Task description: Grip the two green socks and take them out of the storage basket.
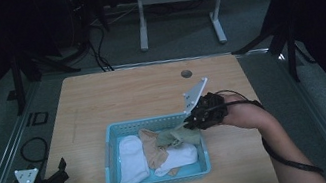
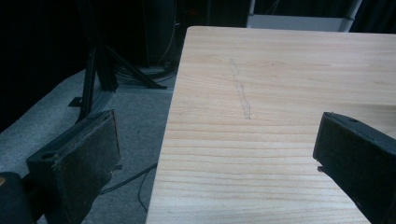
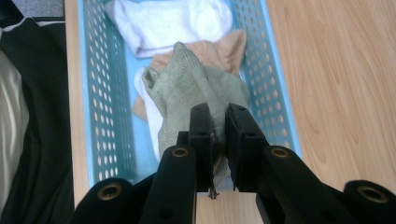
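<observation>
The table [image 1: 101, 97] is carrying a blue basket [image 3: 100, 93] of socks just ahead of the right gripper [image 3: 219, 122], whose jaws are pinching a green sock [image 3: 196, 88]. Lifting out seems underway; next, clearing the rim. The left gripper [image 2: 219, 154] is idling, jaws spread.

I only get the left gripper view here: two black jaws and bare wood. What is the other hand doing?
Observer: The right gripper is shut on a green sock, over a blue basket.
Operator: Anything else in that basket?
Observer: Yes, a white sock and a tan sock lie in it.
Operator: And where is my gripper?
Observer: The left gripper sits open at the table's near left corner, apart from the basket.
</observation>
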The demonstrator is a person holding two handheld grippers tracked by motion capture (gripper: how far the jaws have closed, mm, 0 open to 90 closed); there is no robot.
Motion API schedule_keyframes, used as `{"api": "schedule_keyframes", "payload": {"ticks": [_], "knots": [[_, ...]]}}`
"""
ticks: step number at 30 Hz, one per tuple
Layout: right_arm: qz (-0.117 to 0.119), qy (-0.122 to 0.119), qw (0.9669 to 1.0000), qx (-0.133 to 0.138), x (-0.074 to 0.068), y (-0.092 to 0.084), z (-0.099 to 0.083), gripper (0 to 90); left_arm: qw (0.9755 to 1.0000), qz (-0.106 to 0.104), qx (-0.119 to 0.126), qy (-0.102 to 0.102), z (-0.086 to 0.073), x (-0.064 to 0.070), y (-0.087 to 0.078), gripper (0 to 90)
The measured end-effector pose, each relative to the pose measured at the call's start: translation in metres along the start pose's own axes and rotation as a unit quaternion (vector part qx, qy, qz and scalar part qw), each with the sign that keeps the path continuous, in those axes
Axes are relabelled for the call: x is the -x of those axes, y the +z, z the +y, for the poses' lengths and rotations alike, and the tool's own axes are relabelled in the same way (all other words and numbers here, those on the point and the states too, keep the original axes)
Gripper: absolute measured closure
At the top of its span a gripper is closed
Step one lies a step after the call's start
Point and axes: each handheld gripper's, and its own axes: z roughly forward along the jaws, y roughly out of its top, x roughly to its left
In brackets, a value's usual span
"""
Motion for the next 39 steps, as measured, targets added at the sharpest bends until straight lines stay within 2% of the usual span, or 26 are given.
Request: {"api": "schedule_keyframes", "payload": {"ticks": [12, 20, 24, 26, 32, 39], "knots": [[-0.014, 0.045, 0.9989, -0.005, 0.007, -0.016, -0.047, 80.8, 1.0, 0.0, -0.001, 0.0, 0.0, 0.0, 0.0, 0.4], [-0.028, 0.078, 0.9965, -0.01, 0.009, -0.027, -0.083, 80.8, 1.0, 0.001, -0.001, 0.0, 0.0, 0.0, 0.0, 0.3], [-0.035, 0.095, 0.9949, 0.0, 0.01, -0.035, -0.099, 80.8, 1.0, 0.002, -0.001, -0.001, 0.0, 0.0, 0.0, 0.4], [-0.038, 0.101, 0.9942, -0.003, 0.01, -0.037, -0.105, 80.8, 1.0, 0.002, -0.001, 0.0, 0.0, 0.0, 0.0, 0.3], [-0.03, 0.115, 0.9929, -0.007, 0.01, -0.03, -0.12, 80.7, 1.0, 0.002, -0.001, -0.001, 0.0, 0.0, 0.0, 0.3], [-0.009, 0.131, 0.9911, -0.02, 0.007, -0.008, -0.138, 80.7, 1.0, 0.003, -0.001, 0.0, 0.0, 0.0, 0.0, 0.4]]}}
